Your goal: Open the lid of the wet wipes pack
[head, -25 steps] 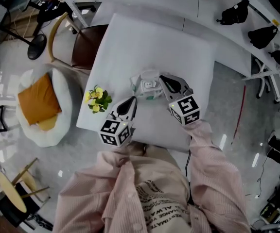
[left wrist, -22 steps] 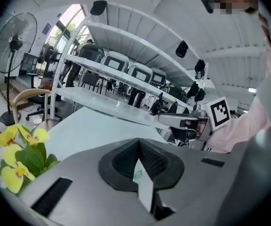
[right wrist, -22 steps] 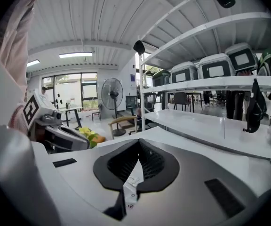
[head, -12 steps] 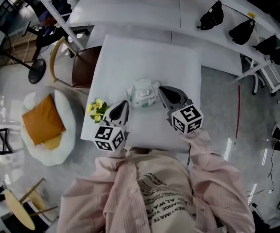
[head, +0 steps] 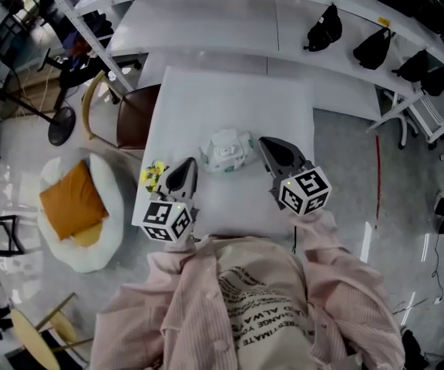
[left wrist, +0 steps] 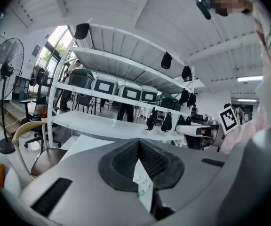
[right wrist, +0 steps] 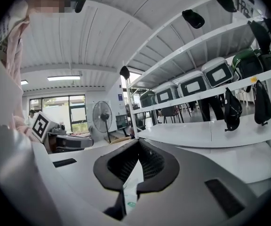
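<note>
The wet wipes pack (head: 226, 151), white with green print, lies on the white table (head: 230, 91) in the head view; whether its lid is up I cannot tell. My left gripper (head: 189, 163) hovers to its lower left and my right gripper (head: 263, 141) to its right, both clear of it. In the left gripper view the jaws (left wrist: 138, 142) meet at their tips, shut on nothing. The right gripper (right wrist: 138, 142) is shut the same way. In each gripper view a sliver of white with green print shows through the slit below the joined tips.
A small bunch of yellow flowers (head: 153, 174) sits at the table's left edge by my left gripper. A brown chair (head: 133, 118) and a white cushion with an orange pillow (head: 72, 206) stand left of the table. White shelves with black items (head: 322, 25) run behind.
Both grippers have lifted and drawn back from the pack, which stays on the table. The right gripper no longer touches it.
</note>
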`<action>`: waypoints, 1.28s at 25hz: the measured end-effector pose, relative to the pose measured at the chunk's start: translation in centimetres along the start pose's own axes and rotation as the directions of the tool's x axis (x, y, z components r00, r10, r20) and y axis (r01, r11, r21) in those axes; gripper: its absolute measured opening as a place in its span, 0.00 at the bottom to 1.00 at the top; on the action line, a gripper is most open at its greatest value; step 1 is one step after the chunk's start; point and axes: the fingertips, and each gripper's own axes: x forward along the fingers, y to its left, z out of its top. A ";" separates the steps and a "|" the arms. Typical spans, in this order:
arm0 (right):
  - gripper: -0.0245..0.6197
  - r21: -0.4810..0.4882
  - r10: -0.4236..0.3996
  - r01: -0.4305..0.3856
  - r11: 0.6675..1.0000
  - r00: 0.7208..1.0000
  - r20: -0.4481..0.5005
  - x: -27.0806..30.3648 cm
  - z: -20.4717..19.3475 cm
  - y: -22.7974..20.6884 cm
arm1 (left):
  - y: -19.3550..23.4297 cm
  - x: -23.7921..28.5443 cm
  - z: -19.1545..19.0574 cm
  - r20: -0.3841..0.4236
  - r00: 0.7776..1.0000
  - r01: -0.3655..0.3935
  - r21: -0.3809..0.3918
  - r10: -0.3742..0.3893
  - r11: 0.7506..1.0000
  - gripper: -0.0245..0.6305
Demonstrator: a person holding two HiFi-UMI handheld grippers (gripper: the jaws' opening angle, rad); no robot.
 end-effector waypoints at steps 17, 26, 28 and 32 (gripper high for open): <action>0.04 -0.031 -0.044 0.046 0.998 0.997 0.061 -2.9 2.2 -0.8 | 1.3 -2.6 3.1 0.095 0.994 -0.057 0.009 0.056 0.998 0.04; 0.04 -0.044 -0.075 0.078 0.996 0.995 0.071 -3.4 2.4 -1.8 | 1.5 -2.6 3.8 0.111 0.990 -0.087 0.028 0.083 0.996 0.04; 0.04 -0.044 -0.081 0.084 0.995 0.994 0.076 -3.5 2.5 -2.0 | 1.5 -2.6 3.8 0.113 0.990 -0.091 0.034 0.087 0.995 0.04; 0.04 -0.044 -0.094 0.098 0.994 0.992 0.083 -3.7 2.6 -2.4 | 1.5 -2.6 4.0 0.115 0.989 -0.102 0.040 0.097 0.994 0.04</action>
